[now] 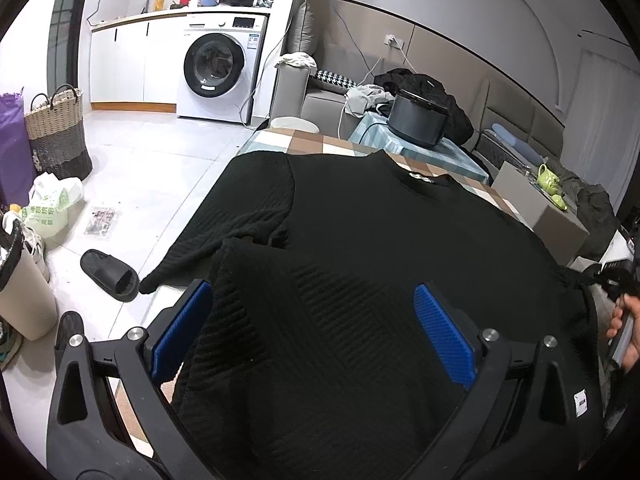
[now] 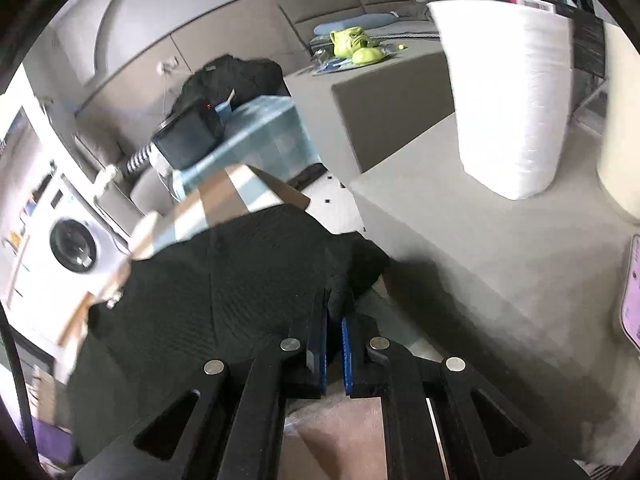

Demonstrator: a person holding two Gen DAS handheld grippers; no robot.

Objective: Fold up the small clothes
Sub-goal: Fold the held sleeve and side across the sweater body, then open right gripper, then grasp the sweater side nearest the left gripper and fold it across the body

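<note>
Pinching black sweater [image 2: 208,280], right tool [image 2: 334,320] (left gaping).

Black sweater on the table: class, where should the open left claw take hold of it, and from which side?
Grip the sweater at its folded near-left hem corner, coming in from the table's left edge. That corner lies doubled and lifted beside the left claw, so a pad can likely slide under.

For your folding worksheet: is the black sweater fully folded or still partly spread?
Partly spread: the sweater lies flat, only one sleeve folded in.
</note>
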